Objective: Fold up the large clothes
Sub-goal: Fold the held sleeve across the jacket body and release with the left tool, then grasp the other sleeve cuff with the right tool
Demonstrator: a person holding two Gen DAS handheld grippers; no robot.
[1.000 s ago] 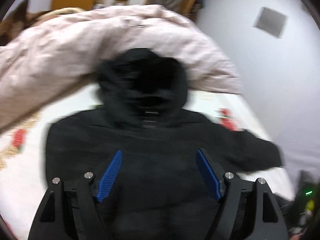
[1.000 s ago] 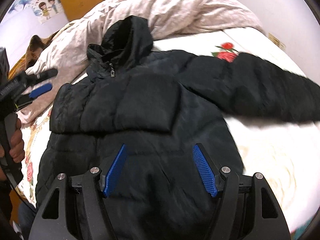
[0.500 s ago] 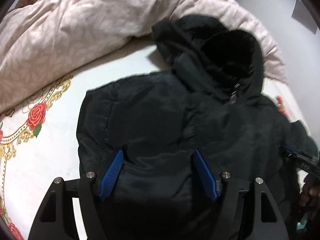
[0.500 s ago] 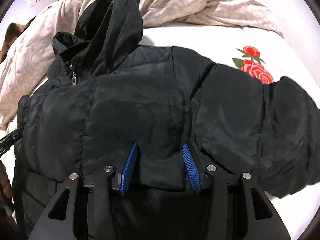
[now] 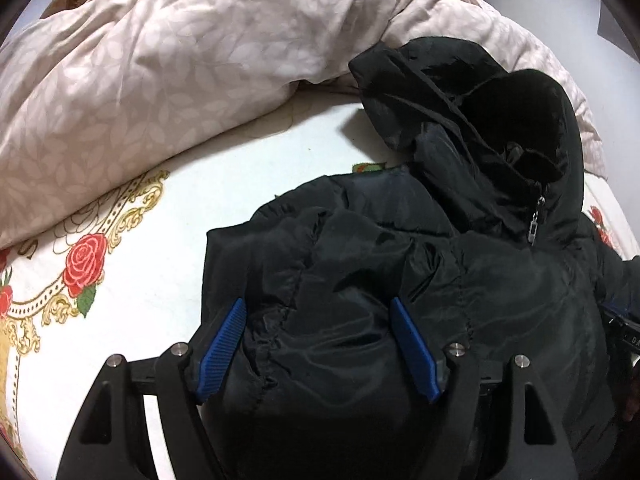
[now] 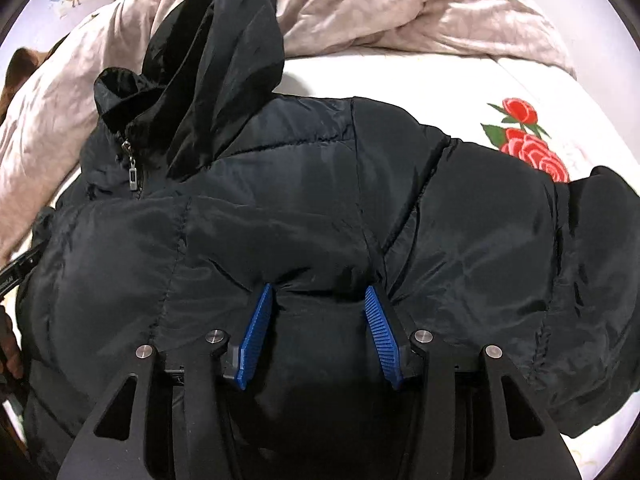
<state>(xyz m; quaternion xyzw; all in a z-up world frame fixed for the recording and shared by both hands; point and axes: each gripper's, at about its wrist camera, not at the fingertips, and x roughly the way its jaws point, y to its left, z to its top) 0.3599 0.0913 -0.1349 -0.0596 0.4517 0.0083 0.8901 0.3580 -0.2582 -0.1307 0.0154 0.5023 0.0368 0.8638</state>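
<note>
A black hooded puffer jacket lies face up on the bed, zip pull at the collar, hood toward the duvet. My left gripper is open and low over the jacket's left shoulder area, its blue pads straddling bunched fabric. In the right wrist view the jacket fills the frame, its right sleeve folded across near the rose print. My right gripper is partly closed with a fold of the jacket's chest fabric between its blue pads; I cannot tell whether it grips.
A rumpled pink leaf-print duvet is heaped along the far side of the bed. The white sheet has red rose prints. The other gripper's edge and hand show at the right edge of the left view.
Both grippers have dropped closer to the jacket. The left one shifted toward the left shoulder. The right one narrowed its jaws around a fold of chest fabric.
</note>
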